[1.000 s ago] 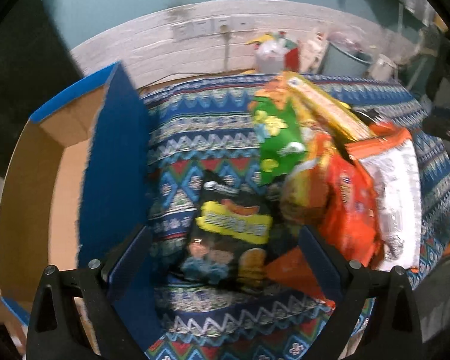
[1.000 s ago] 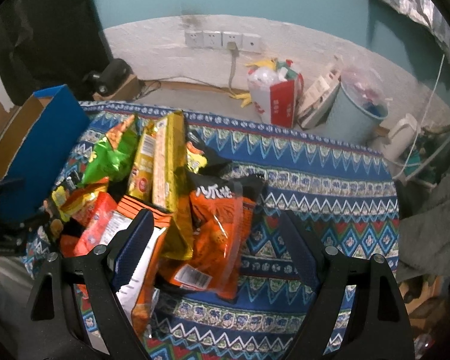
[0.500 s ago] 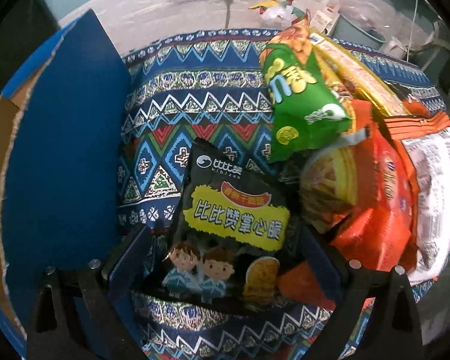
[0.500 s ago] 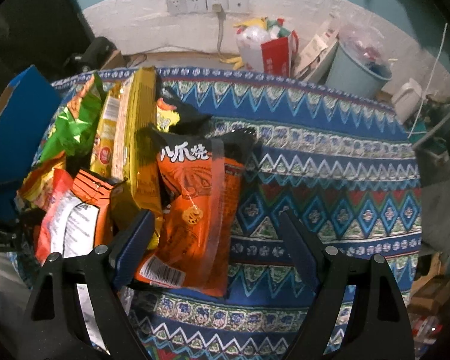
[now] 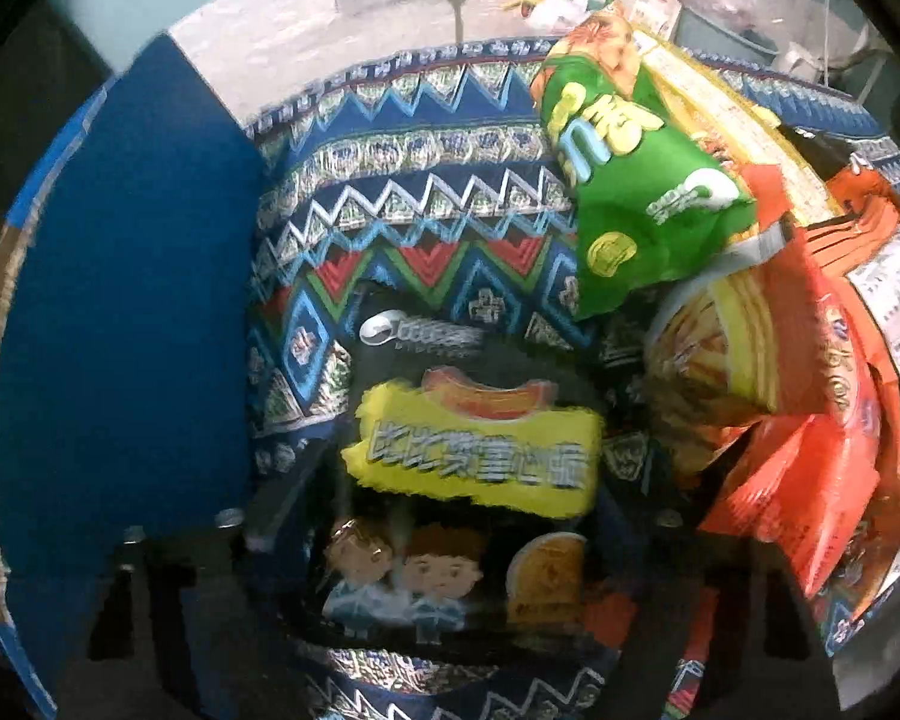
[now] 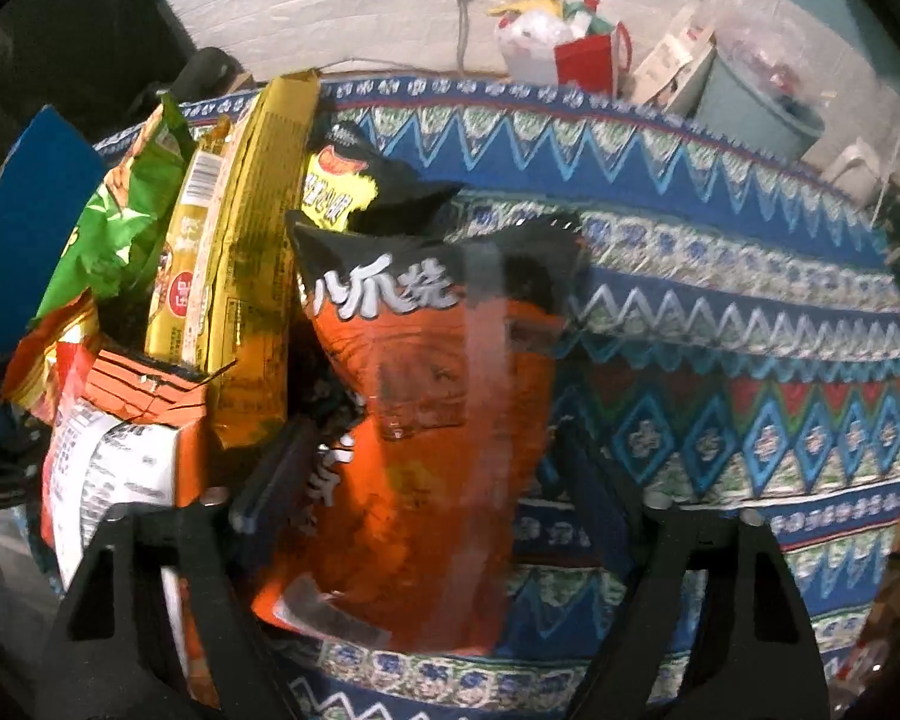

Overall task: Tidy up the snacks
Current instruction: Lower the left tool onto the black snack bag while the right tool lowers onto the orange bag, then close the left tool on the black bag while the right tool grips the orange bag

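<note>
In the left wrist view a black snack bag with a yellow label lies on the patterned cloth between the fingers of my open left gripper. A green bag and orange and red bags are piled to its right. In the right wrist view an orange and black bag lies between the fingers of my open right gripper. Left of it are gold packs, the green bag and an orange and white bag. Neither gripper has closed on a bag.
A blue cardboard box stands at the left, its wall close to my left gripper; it also shows in the right wrist view. The patterned tablecloth covers the table. Behind are wall sockets, a red and white bag and a bin.
Both grippers have moved down and forward. The black bag now sits between the left fingers and the orange and black bag between the right fingers. Both stay open.
</note>
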### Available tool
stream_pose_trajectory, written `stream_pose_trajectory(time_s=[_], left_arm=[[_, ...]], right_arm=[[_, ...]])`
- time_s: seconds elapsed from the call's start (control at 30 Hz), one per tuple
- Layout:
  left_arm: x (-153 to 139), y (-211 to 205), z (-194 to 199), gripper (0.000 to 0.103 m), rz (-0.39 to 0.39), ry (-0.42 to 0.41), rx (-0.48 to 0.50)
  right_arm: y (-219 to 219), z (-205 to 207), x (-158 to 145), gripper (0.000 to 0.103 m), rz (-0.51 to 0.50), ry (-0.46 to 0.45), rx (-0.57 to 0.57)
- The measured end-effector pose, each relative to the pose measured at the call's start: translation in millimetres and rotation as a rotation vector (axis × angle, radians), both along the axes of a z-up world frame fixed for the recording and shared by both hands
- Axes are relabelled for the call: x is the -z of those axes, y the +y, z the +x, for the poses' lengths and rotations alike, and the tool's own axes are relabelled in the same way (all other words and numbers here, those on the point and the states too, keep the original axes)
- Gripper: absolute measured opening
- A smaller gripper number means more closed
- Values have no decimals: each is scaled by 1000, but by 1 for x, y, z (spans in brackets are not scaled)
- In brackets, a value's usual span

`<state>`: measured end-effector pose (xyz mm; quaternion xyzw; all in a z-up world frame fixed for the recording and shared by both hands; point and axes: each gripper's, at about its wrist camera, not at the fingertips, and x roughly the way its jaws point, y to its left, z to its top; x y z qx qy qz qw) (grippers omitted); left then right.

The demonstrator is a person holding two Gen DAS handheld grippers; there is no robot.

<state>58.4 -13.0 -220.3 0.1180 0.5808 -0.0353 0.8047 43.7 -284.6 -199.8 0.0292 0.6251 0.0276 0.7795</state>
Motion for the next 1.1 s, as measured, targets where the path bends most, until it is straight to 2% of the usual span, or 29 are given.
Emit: stream_pose_trajectory(time_s=[0.03, 0.1, 0.2, 0.37, 0.57, 0.67, 0.77, 0.97, 1.1], left_arm=[[-2, -1, 0, 65, -4, -4, 6], [-4, -2, 3, 65, -4, 1, 5], [-6, -1, 1, 65, -4, -7, -7], [-31, 3, -11, 65, -35, -54, -22], [-66, 5, -21, 65, -63, -149, -40], [-84, 10, -25, 65, -128, -170, -46], [-102, 13, -28, 65, -158, -213, -43], [-129, 17, -35, 65, -209, -277, -39], [-145, 18, -41, 65, -212, -312, -39]], right_arm=[[0, 1, 3, 66, 17, 13, 5], [0, -1, 5, 55, 24, 11, 8], [4, -3, -1, 49, -15, -16, -13], [8, -10, -23, 48, -75, -94, -16], [1, -10, -53, 48, -121, -190, 19], [0, -11, -68, 48, -127, -231, 28], [5, -13, -88, 48, -143, -281, 24], [19, -15, -116, 48, -106, -357, 4], [30, -16, -128, 48, -91, -381, -8]])
